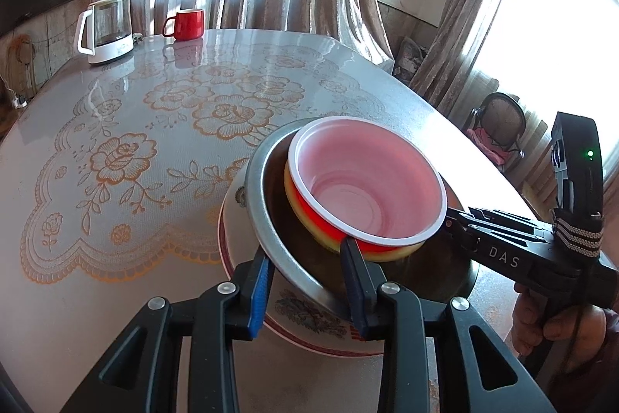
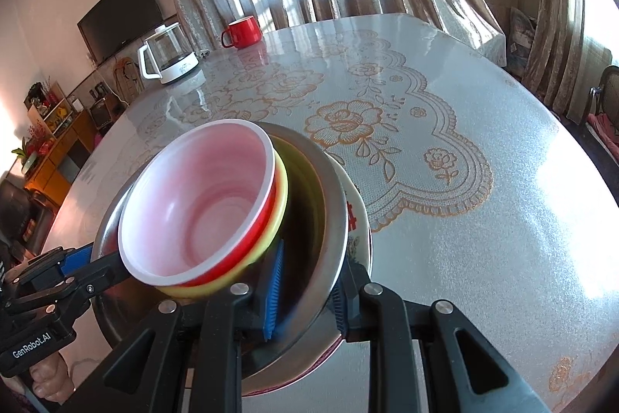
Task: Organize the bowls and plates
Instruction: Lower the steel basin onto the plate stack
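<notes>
A stack stands on the table: a white patterned plate (image 1: pixel 309 331) at the bottom, a steel bowl (image 1: pixel 263 188) on it, and a yellow bowl (image 1: pixel 288 180) and a red bowl with white inside (image 1: pixel 367 180) nested in it. My left gripper (image 1: pixel 309 281) straddles the steel bowl's near rim, one finger outside, one inside. My right gripper (image 2: pixel 305 293) straddles the rim of the steel bowl (image 2: pixel 332 219) on the opposite side. It also shows in the left wrist view (image 1: pixel 456 215) at the far rim. The red bowl (image 2: pixel 201 204) tilts inside.
A white-based glass kettle (image 1: pixel 104 26) and a red mug (image 1: pixel 185 23) stand at the table's far end. The table (image 1: pixel 116 161) has a glossy floral cover. A chair (image 1: pixel 499 126) stands to the right, past the table edge.
</notes>
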